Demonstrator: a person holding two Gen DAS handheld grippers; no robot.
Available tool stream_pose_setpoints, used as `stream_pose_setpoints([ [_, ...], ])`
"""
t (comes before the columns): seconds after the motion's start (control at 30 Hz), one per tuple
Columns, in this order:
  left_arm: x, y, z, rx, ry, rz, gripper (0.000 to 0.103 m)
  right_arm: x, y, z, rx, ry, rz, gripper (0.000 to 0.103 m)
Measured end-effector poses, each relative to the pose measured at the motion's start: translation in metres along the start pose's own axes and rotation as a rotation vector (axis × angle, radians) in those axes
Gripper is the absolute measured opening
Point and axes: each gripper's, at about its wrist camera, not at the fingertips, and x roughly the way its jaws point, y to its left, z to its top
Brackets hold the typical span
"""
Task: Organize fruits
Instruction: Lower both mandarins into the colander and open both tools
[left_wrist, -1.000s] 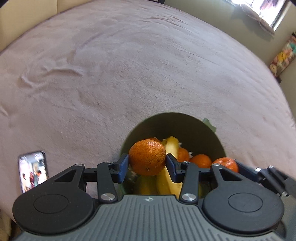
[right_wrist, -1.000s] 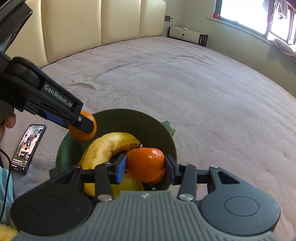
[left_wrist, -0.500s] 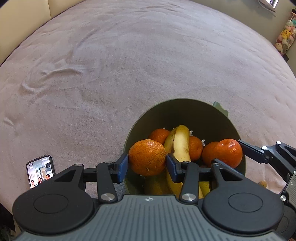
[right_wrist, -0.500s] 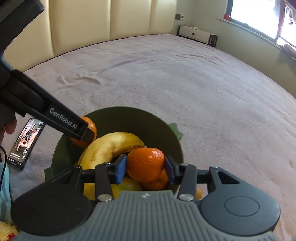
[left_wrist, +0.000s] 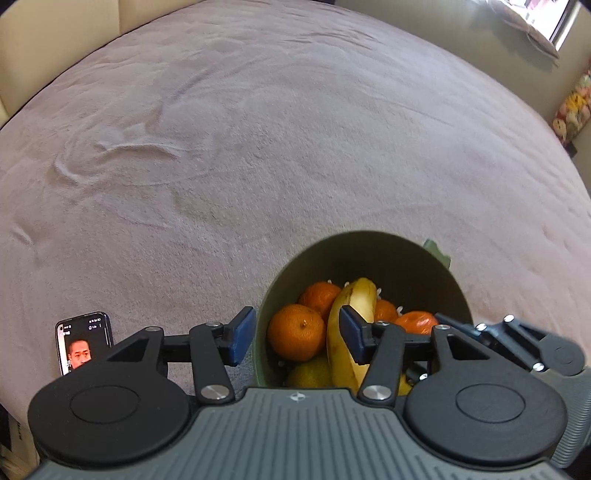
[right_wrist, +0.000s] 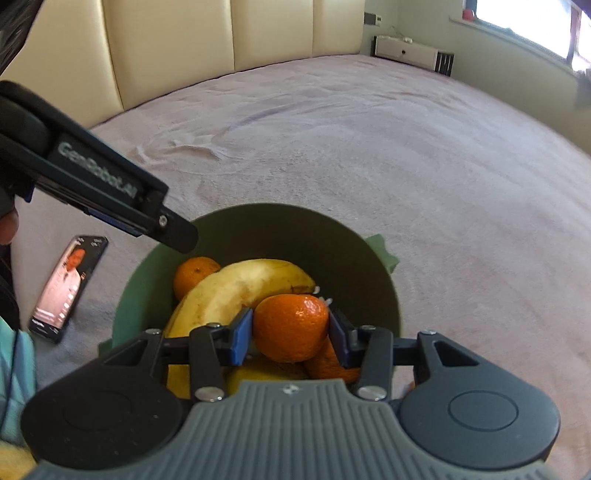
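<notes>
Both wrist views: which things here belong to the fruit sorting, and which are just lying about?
Job:
- bowl
- banana
- mandarins, one in the right gripper
- left gripper, jaws opening over a released mandarin

Lying about:
- phone
- bedspread
- soft toys

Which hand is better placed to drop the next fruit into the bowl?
Right. Its gripper is clamped on a mandarin just above the green bowl. The left gripper is opening, nothing pressed between its pads.
</notes>
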Motion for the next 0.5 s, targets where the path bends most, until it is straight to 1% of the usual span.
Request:
stream_pose_setpoints([
  [0.1, 0.0004, 0.0005, 0.0007, -0.006, 0.002, -0.005, 0.061, 0.0050, -0.0031, 0.0001, 0.033, 0.011, 0.028, 0.043],
  [0.23, 0.0022, -0.0026, -0.0005, 0.007, 0.009, -0.013, 0.061, 0.0085, -0.0064, 0.0004, 0.066, 0.024, 0.045, 0.043],
  [0.5, 0.0001, -0.0062, -0.0025, 0.020, 0.006, -0.020, 0.061, 0.0101, -0.0081, 0.0029, 0.109, 0.038, 0.044, 0.044],
])
